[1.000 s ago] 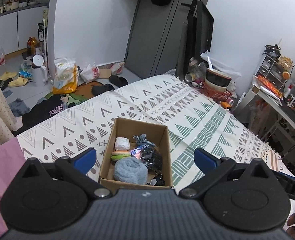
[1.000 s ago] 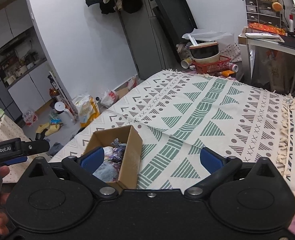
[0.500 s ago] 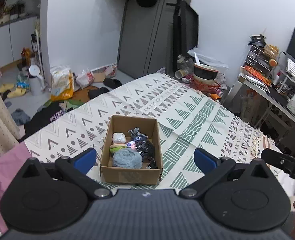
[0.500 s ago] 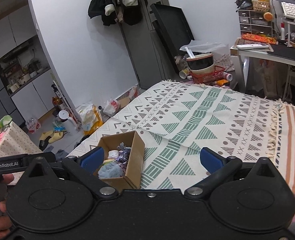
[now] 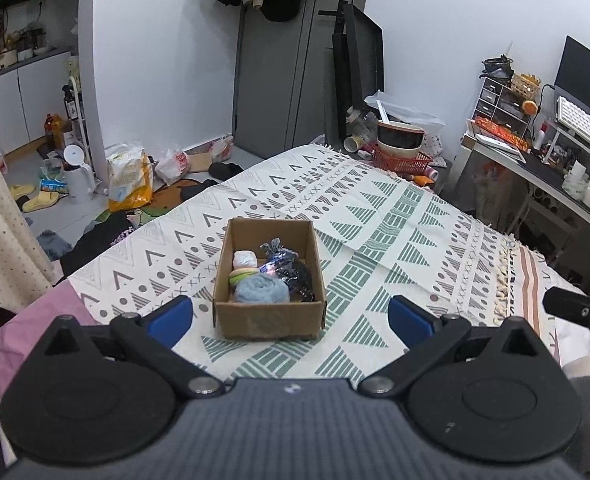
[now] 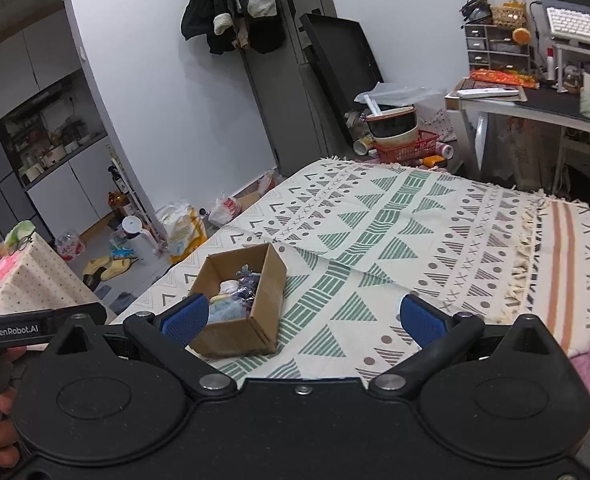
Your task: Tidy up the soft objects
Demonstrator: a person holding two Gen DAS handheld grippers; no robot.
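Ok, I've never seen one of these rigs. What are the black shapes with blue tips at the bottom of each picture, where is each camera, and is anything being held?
No robot arm here: a person holds a two-finger gripper in each hand, and each carries a fisheye camera looking forward along its fingers. The black shapes are the grippers' own bodies; the blue tips are their finger pads.

One picture comes from the left gripper, the other from the right gripper. Both are open and hold nothing.

In front lies a patterned blanket spread over a bed. On it stands an open cardboard box holding soft things: a blue fluffy bundle, a small white bundle, a burger-shaped toy and a dark shiny bag. In the right view the box sits to the left, and the left gripper's handle shows at the edge.
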